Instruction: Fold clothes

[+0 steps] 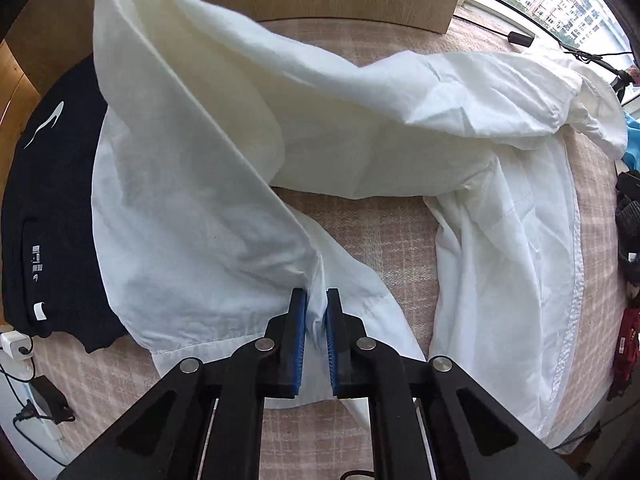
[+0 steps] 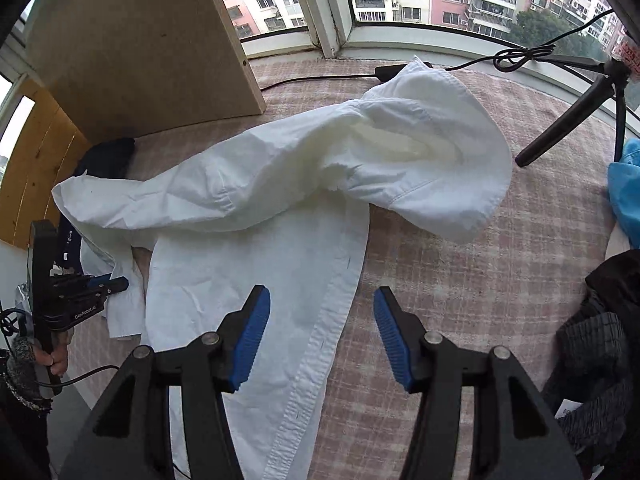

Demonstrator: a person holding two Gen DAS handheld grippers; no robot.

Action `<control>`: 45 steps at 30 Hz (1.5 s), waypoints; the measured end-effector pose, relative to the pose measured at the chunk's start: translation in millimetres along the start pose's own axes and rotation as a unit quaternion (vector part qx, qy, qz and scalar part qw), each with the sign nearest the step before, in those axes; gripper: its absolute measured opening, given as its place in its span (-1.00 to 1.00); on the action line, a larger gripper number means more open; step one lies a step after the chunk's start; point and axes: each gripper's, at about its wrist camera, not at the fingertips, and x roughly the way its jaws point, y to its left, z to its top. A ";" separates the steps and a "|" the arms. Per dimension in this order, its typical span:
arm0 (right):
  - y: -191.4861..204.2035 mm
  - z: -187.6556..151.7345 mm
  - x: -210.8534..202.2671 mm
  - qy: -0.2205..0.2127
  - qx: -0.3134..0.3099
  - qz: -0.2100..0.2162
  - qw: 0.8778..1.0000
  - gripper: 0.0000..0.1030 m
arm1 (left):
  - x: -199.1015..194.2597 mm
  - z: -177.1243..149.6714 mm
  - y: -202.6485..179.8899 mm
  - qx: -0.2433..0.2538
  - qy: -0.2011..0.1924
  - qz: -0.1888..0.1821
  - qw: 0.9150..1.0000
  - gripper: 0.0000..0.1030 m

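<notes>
1. The white shirt (image 2: 256, 184) lies rumpled across the middle of the checked bed cover (image 2: 460, 264), one part lifted
2. The left gripper (image 1: 316, 312) is pinched on a bunch of its cloth
3. The right gripper (image 2: 320, 336) hangs spread and empty over the stitched front edge
4. Thin, limp cotton; best taken at hems
5. No containers in view

Crinkled matt white cotton shirt (image 1: 192, 208); nubby woven pink checked bedcover (image 2: 460, 264), seemingly
</notes>
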 end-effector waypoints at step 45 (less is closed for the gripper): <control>27.9 49.7 68.9 0.155 -0.072 0.029 0.985 -0.33 | -126.5 -45.5 80.4 0.052 -0.105 0.068 0.991 -0.46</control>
